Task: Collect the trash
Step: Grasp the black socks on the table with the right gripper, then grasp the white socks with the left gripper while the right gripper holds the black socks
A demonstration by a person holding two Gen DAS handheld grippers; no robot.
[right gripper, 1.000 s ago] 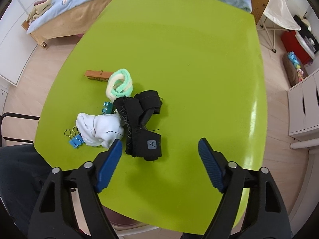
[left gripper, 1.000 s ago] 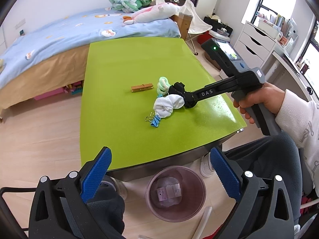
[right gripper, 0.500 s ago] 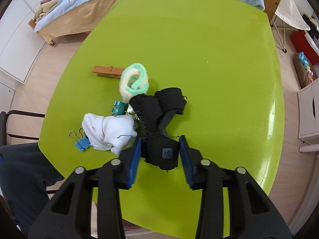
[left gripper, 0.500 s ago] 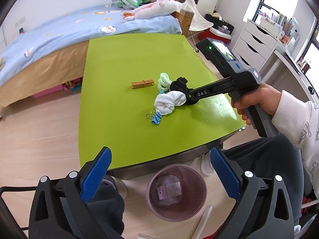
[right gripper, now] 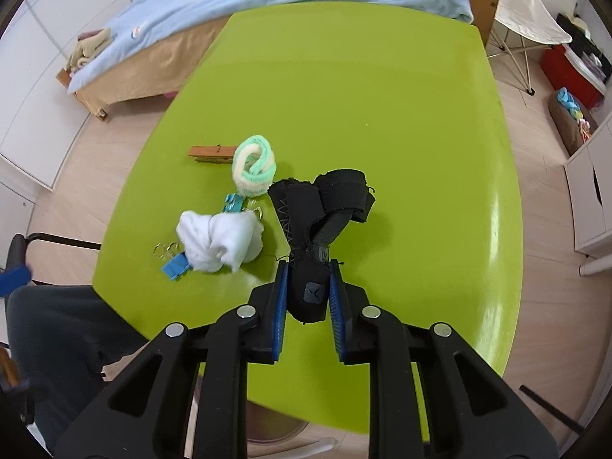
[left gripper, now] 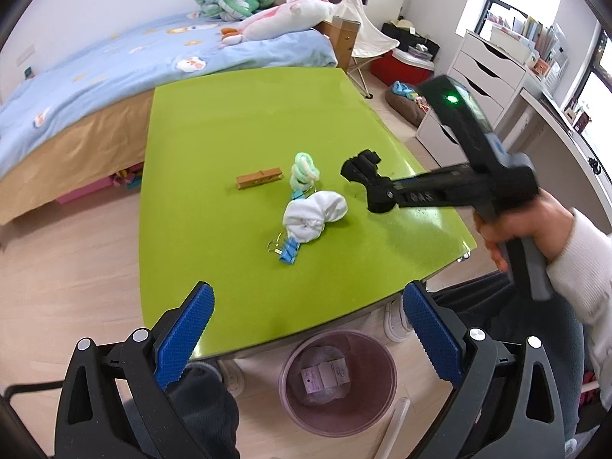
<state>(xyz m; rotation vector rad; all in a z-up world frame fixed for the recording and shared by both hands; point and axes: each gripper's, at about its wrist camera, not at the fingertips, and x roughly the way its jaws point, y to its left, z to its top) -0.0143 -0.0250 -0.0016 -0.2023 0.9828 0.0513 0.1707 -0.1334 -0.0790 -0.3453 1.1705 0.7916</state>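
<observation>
On the arm of my right gripper [left gripper: 373, 191], at the right of the left wrist view, I can make out "DAS" in pale letters, seen upside down. The black strap [right gripper: 308, 290] bears a small logo patch, a mark with no letters I can read.

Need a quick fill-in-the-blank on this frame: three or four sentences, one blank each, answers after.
1. The right gripper has its jaws closing on the ____ strap.
2. The blue binder clip touches the ____ cloth wad.
3. The bin stands on the ____, below the green table edge.
4. The left gripper holds ____.

Missing words: black; white; floor; nothing
</observation>
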